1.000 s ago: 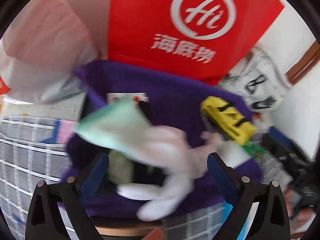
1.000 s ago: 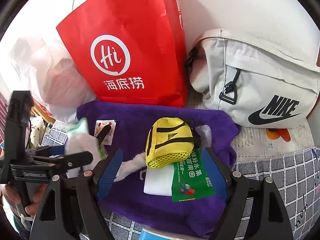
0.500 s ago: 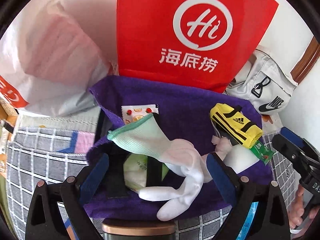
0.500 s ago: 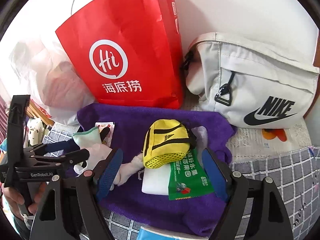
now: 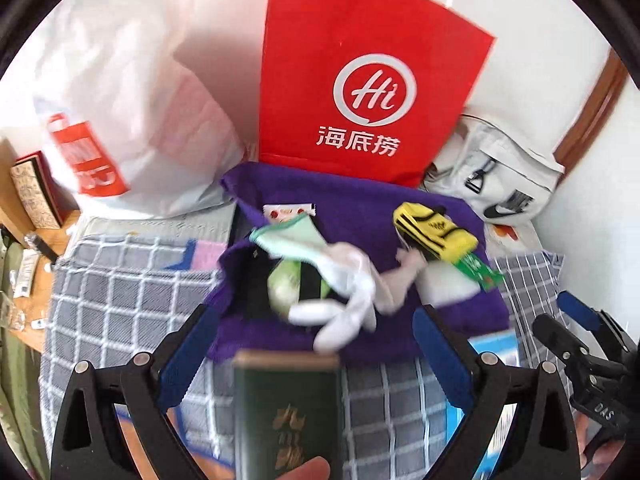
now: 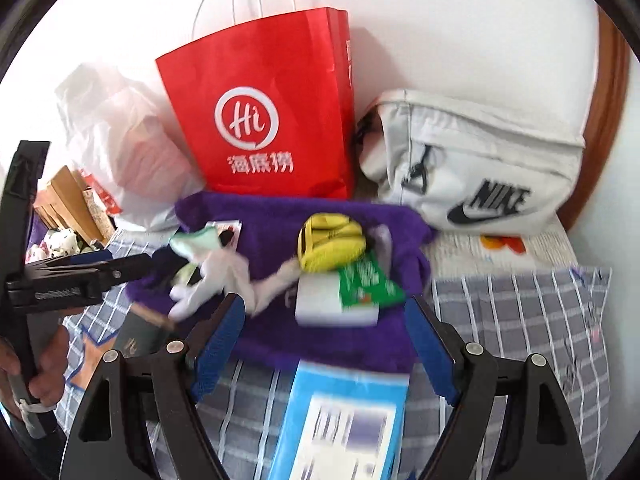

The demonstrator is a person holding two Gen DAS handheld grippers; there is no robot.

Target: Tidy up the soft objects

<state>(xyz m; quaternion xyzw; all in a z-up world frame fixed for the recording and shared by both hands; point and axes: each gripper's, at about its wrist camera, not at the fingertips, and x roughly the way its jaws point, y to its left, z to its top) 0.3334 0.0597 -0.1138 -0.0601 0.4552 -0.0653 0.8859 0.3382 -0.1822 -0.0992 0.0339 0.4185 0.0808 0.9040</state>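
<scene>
Glove (image 5: 344,280), white, green-cuffed, limp

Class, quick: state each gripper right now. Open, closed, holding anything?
Left gripper: open, holding nothing.
Right gripper: open, holding nothing.

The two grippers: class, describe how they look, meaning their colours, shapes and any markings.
Each gripper, left and right, is a black frame of triangular cut-out arms studded with silver bolts. The jaws carry flat blue pads. Pale lettering, too blurred to read, runs along the left gripper's black body in the right wrist view.
</scene>
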